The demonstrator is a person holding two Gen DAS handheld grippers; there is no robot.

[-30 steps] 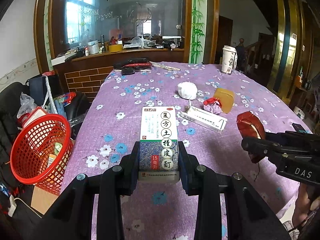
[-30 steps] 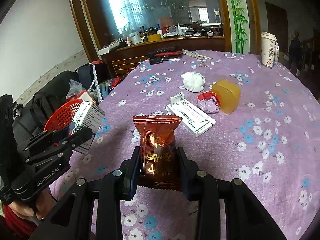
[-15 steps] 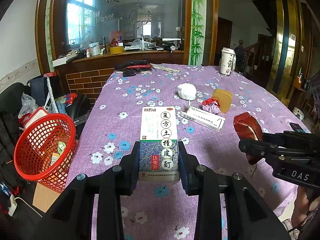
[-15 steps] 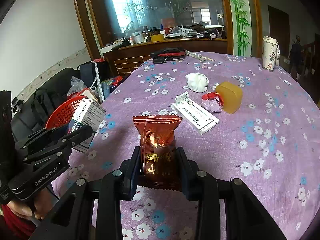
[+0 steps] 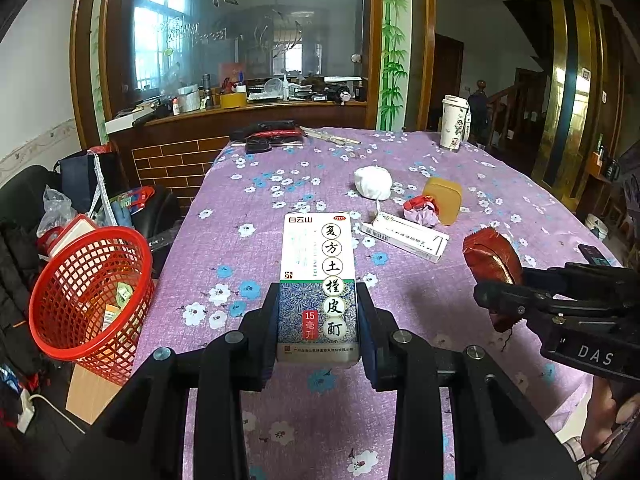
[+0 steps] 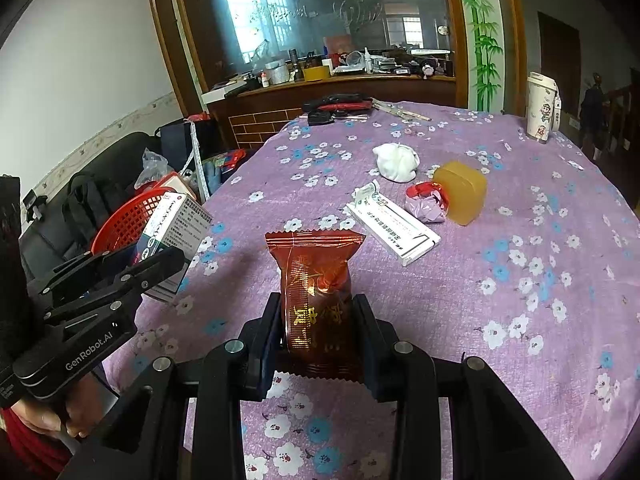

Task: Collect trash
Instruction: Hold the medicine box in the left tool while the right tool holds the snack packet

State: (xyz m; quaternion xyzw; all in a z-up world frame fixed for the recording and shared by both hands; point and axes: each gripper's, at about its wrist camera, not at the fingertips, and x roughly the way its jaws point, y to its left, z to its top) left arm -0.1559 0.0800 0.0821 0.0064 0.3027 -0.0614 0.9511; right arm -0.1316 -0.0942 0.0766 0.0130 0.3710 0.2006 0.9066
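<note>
A red basket [image 5: 90, 294] stands on the floor at the left, just beside the bench [image 5: 500, 208]. Some small scraps lie in it.

The left gripper [image 5: 318, 320] has its jaws pressed tight on both sides of a white and blue medicine box [image 5: 318, 280]. The box is held up above the purple flower cloth, near the left edge of the bench.

Farther back on the bench lie a long white box [image 5: 404, 236], a crumpled red and purple wrapper [image 5: 422, 210], a yellow block [image 5: 443, 199] and a white ball of paper [image 5: 374, 183]. The wrapper touches the yellow block. A tall white cup [image 5: 454, 123] stands at the far end.

On the right, the right gripper [image 6: 318, 330] has its jaws closed snug on a shiny red snack bag [image 6: 316, 296]. The bag stands upright between them, up off the cloth, near the front edge of the bench.
</note>
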